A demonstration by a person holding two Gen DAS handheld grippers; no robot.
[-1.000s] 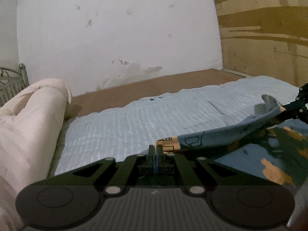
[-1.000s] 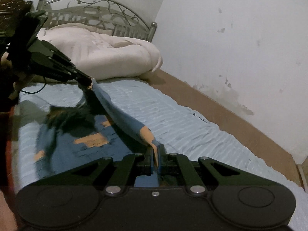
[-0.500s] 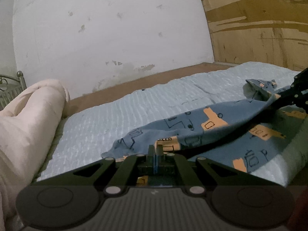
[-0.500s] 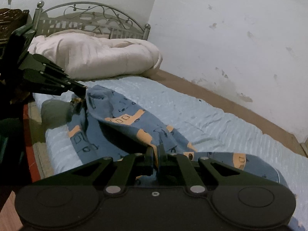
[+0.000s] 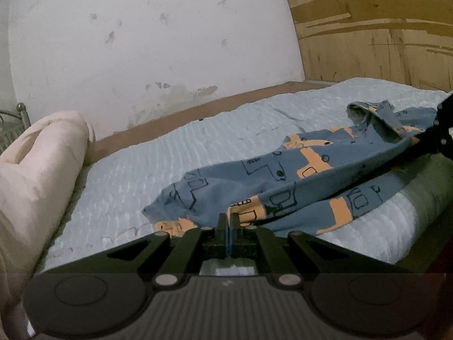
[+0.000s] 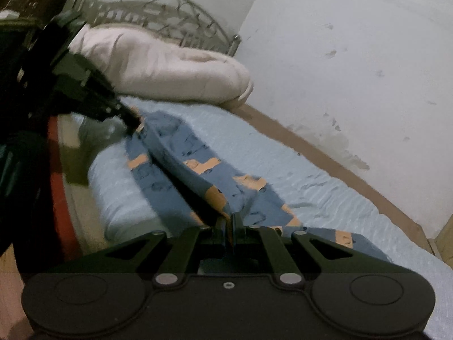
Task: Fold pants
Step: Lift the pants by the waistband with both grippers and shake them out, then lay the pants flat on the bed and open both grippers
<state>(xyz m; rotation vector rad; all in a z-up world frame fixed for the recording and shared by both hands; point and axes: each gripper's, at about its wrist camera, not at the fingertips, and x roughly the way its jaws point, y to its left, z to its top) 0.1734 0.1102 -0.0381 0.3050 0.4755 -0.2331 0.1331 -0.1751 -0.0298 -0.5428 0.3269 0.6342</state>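
- Blue cotton-looking pants (image 5: 283, 181), printed with orange blocks and dark line drawings, now lie mostly down on the pale blue bedspread (image 5: 198, 147); a second ago they hung stretched in the air between the two tools, with only a thin strip showing.
- That lowering suggests the laying-out step is nearly over: the cloth has landed near the front edge of the mattress, so the first fold can probably follow.
- In the left wrist view the garment runs from 6 o'clock up toward 3 o'clock, doubled along its length, one layer over the other, with a loose curl of fabric at the far end.
- Wrinkles remain in the middle, and the end toward 9 o'clock bunches into a small rumpled point.
- Left gripper (image 5: 228, 223) has its tongs pressed together on a hem of the pants, at 6 o'clock in its own view.
- Right gripper (image 6: 230, 226) likewise pinches the other end, tongs squeezed onto the fabric; in the left view it shows at 3 o'clock as a dark arm.
- Beyond the cloth, a rolled cream comforter (image 6: 170, 70) sits at 11 o'clock in the right view, against a metal headboard (image 6: 158, 19).
- Farther out stands a stained white wall (image 5: 155, 42).
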